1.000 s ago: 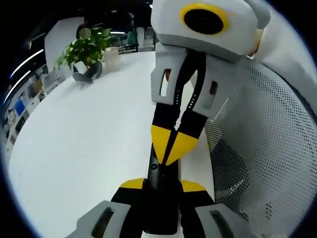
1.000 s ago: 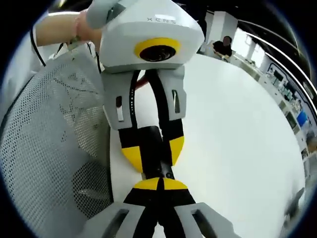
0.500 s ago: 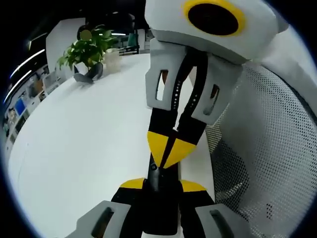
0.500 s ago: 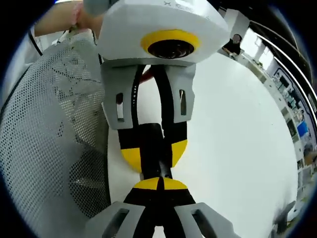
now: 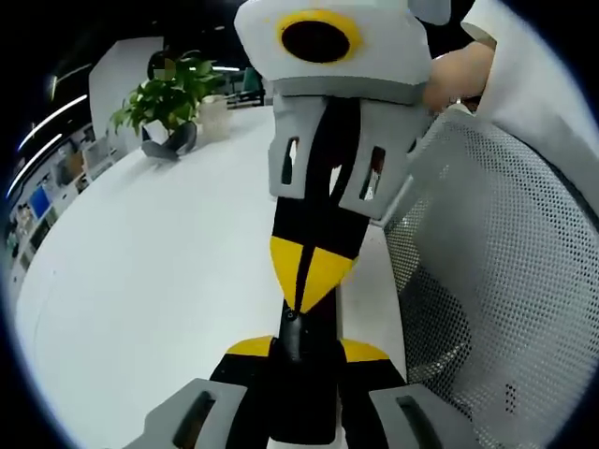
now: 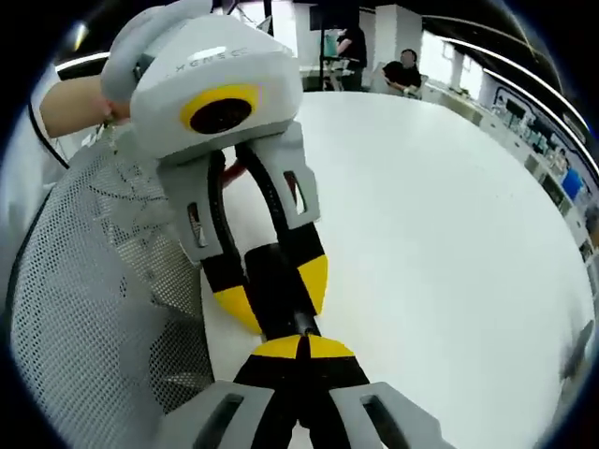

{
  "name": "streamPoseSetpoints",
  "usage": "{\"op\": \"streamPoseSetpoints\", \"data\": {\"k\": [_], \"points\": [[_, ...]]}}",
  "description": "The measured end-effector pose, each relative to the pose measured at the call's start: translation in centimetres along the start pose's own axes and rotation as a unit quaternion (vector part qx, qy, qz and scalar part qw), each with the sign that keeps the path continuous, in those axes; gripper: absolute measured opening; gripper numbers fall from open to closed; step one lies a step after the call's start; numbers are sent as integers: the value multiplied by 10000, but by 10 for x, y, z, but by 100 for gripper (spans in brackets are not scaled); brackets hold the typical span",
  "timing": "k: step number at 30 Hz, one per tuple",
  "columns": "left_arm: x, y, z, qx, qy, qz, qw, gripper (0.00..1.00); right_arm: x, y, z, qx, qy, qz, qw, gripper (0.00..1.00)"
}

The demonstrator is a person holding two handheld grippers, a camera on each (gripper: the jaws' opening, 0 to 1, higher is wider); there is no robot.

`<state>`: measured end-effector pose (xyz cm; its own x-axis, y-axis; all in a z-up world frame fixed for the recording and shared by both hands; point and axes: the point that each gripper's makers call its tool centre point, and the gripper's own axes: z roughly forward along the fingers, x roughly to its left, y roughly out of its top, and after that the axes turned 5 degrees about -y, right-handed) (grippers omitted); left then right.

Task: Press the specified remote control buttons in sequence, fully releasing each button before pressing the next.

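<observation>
I am holding the remote [image 5: 301,374] in my left gripper [image 5: 304,351], low in the middle of the left gripper view. Its jaws are closed on the two long sides of the remote, so it cannot slip while I push a button. In the right gripper view the left gripper [image 6: 271,297] is coming down from the upper left with the remote [image 6: 274,288] between its yellow tips.

My right gripper [image 6: 301,347] is at the bottom middle of that view. Its jaws are pressed together with nothing between them, making one blunt point. I think that is so I can poke one button at a time. In the left gripper view the right gripper [image 5: 306,271] is reaching down from the top, and its yellow tip is right at the far end of the remote. I cannot tell if it is touching a button.

The remote is thin, long and black. Its buttons are too small to make out.

I am keeping it above the table [image 5: 159,271], close to the near edge, beside a mesh chair [image 5: 505,281]. A plant [image 5: 167,94] is sitting far off at the upper left.
</observation>
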<state>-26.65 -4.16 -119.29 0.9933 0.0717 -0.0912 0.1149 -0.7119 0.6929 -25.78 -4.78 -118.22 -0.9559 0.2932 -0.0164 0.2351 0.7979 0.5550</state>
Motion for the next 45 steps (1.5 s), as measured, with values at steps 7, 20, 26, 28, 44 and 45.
{"op": "streamPoseSetpoints", "data": {"k": [7,20,26,28,44,45], "points": [[0,1,0,-40,2,-36,10000,24,14,3,-3,64,245,-479,9985,0],[0,1,0,-58,-1,-31,10000,24,16,3,3,234,68,-996,9947,0],[-1,1,-1,-80,8,-32,10000,24,12,4,1,138,370,-248,9989,0],[-1,1,0,-72,10,-22,10000,24,4,3,1,191,244,-309,9990,0],[0,1,0,-212,55,-80,9997,24,1,6,12,875,520,-210,9946,0],[0,1,0,-219,58,-81,9997,24,1,6,12,909,481,-235,9944,0]]}}
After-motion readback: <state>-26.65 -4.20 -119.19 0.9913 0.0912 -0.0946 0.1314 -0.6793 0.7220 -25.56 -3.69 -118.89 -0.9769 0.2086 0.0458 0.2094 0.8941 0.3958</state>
